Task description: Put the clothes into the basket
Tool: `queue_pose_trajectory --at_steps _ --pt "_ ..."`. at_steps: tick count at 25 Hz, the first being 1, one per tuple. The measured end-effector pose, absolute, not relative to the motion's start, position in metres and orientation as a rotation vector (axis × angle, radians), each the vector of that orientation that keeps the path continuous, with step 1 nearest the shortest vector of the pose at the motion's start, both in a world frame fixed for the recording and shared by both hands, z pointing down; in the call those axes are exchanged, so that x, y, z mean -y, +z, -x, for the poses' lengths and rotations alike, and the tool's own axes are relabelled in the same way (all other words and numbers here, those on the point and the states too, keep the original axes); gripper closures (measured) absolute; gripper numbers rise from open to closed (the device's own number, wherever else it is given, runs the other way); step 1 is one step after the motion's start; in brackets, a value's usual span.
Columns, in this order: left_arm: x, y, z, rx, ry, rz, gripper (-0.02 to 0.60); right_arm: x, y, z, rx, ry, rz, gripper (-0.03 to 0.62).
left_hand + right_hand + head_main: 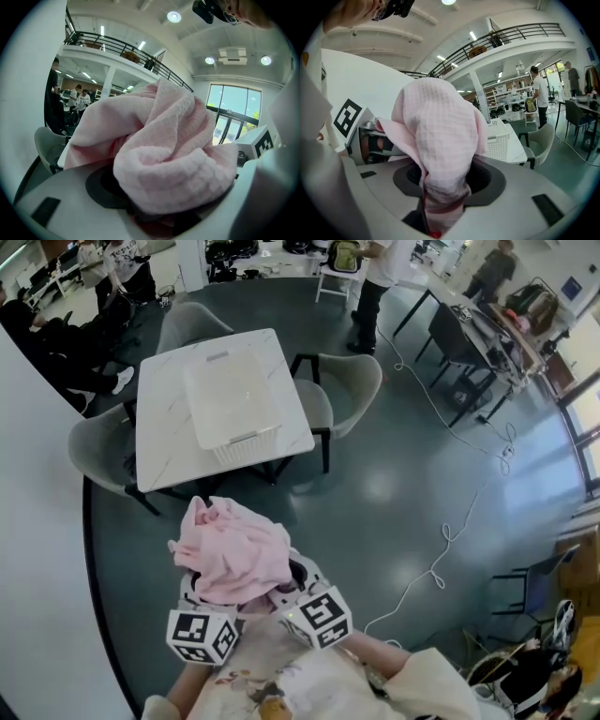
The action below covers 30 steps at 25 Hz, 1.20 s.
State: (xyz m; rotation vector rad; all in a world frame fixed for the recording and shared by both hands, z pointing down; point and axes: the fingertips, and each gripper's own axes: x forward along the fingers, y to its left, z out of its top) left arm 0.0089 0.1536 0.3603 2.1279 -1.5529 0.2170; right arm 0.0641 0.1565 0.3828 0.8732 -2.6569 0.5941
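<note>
A crumpled pink cloth (234, 549) is bunched up in front of me, held by both grippers side by side. My left gripper (208, 604) is shut on its left part, and in the left gripper view the cloth (159, 150) spills over the jaws and hides the fingertips. Pressed close beside it, my right gripper (298, 592) is shut on the right part, and a fold of cloth (438, 140) runs down between its jaws. The white slatted basket (232, 413) stands on a white marble-look table (164, 442) ahead; the right gripper view shows the basket (499, 140) beyond the cloth.
Grey chairs stand around the table at the right (352, 390), left (98, 451) and far side (192, 324). A curved white wall (37, 568) runs along the left. A white cable (441, 540) trails over the dark floor. A person (375, 277) stands beyond the table.
</note>
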Motion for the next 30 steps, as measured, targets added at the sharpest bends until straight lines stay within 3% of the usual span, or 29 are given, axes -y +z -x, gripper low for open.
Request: queue_pose_trajectory --at_steps 16,30 --pt "-0.016 0.351 0.094 1.46 0.246 -2.204 0.301 -0.024 0.373 0.039 2.642 0.607 -0.982 0.408" --pt "0.036 0.361 0.085 1.407 0.25 -2.204 0.302 0.026 0.381 0.031 2.605 0.638 -1.02 0.408"
